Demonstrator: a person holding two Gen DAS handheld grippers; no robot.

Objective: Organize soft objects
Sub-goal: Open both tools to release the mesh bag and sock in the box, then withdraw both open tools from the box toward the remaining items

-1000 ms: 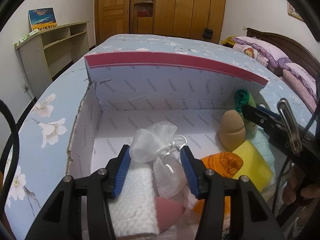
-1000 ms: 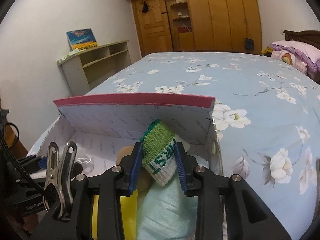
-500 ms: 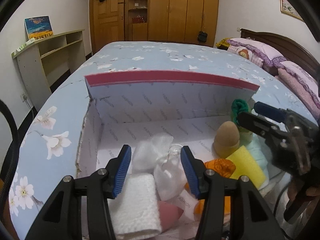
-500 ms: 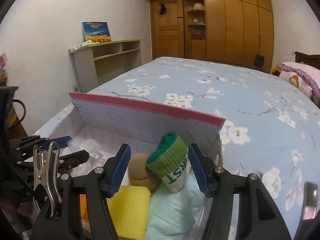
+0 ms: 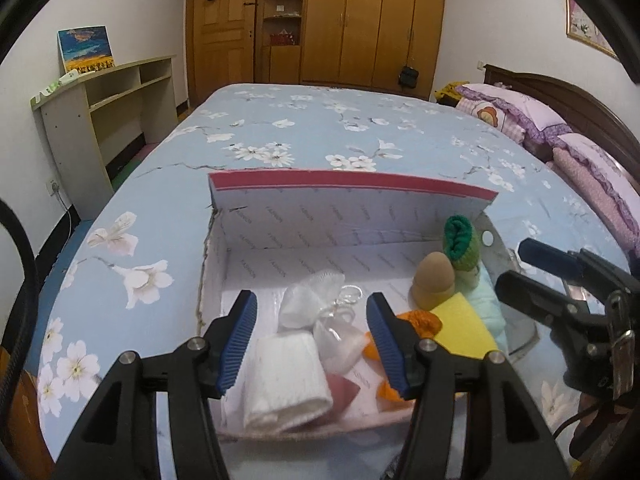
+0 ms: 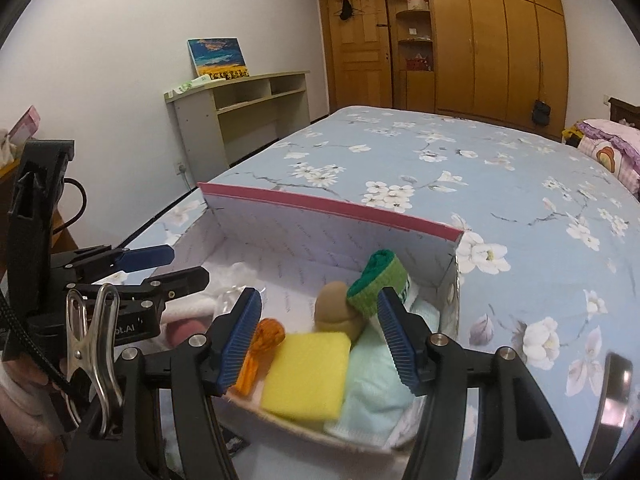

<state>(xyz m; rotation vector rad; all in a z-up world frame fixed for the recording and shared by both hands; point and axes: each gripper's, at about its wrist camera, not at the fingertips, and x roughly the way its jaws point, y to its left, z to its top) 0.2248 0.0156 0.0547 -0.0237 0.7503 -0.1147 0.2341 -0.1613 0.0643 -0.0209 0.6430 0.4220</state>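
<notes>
Left wrist view: left gripper point(image 5: 312, 340) opening, empty, above mesh pouch point(image 5: 316, 312) and white roll point(image 5: 286, 380) in box point(image 5: 352, 180); could snag the pouch's loop. Right wrist view: right gripper point(image 6: 318, 340) open, empty, over yellow sponge point(image 6: 306, 372); green sock roll point(image 6: 378, 284) propped against box wall, likely to topple.

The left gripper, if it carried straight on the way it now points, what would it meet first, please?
Probably the white mesh pouch lying in the box, straight ahead between the left gripper's opening jaws; depth is uncertain.
</notes>
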